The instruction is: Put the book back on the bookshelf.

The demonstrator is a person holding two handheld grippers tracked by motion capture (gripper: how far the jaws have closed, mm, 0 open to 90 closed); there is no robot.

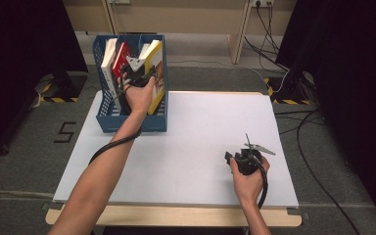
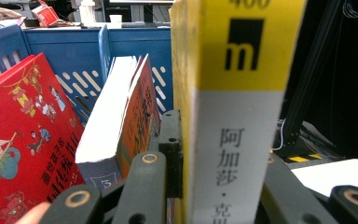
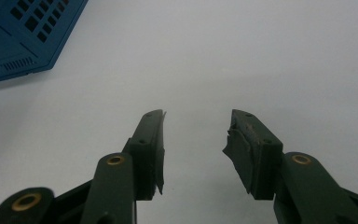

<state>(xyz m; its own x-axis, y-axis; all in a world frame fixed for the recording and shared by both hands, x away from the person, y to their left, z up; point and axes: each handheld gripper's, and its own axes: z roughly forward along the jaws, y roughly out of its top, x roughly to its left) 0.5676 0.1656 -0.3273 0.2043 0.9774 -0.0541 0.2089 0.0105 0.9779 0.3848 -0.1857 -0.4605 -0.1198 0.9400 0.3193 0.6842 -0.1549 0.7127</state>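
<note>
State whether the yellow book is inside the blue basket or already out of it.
Inside: the yellow book stands in the blue basket, with the left gripper clamped on its spine.

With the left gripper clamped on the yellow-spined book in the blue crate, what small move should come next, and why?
Probably a short straight lift. The left gripper has its jaws closed on the yellow-spined book, which stands upright in the blue crate beside the red book. Rising straight should keep it off its neighbours. The right gripper rests open over the table.

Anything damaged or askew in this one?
Yes: the right tool has torn, ragged pads. In the blue bin, the red book leans rather than standing upright.
</note>
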